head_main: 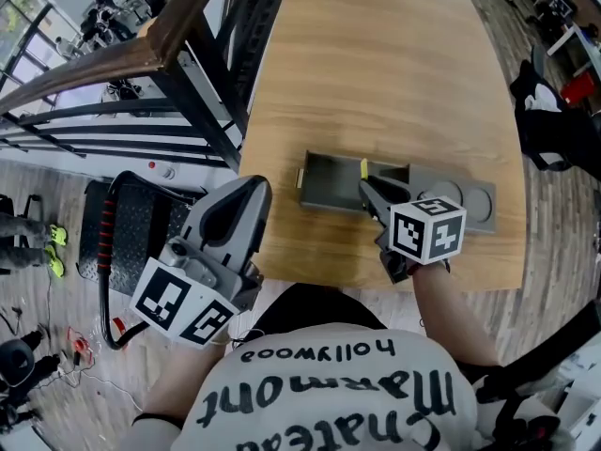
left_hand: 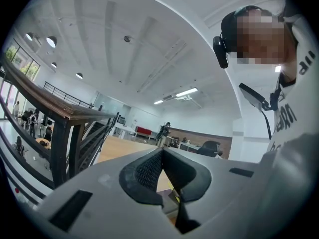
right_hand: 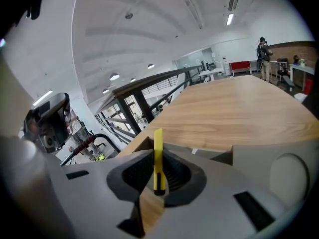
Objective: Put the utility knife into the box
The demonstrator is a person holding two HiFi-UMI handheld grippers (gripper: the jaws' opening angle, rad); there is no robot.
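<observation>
Yellow utility knife [right_hand: 158,158]: held between the jaws of the right gripper [right_hand: 158,177] and seen edge-on there; in the head view its free end is over the box.
Long axis: runs along the jaws, toward 12 o'clock in the head view, so it is set across the short side of the box.
Grey box [head_main: 324,184]: lies open on the wooden table [head_main: 376,64], with its long side from 9 to 3 o'clock. The knife is above its right part, and the free bottom lies toward 9 o'clock from the knife. Whether the knife touches the box cannot be told.
Right gripper: closed narrowly on the dark rear end of the knife; it is clearly the nearer one.
Left gripper [head_main: 246,195]: its jaws are brought together with nothing between them; it is held off the table edge, at about 8 o'clock from the box, well apart.
Coming move, as judged: the knife is probably to be turned along the long side of the box, lowered and then released.
</observation>
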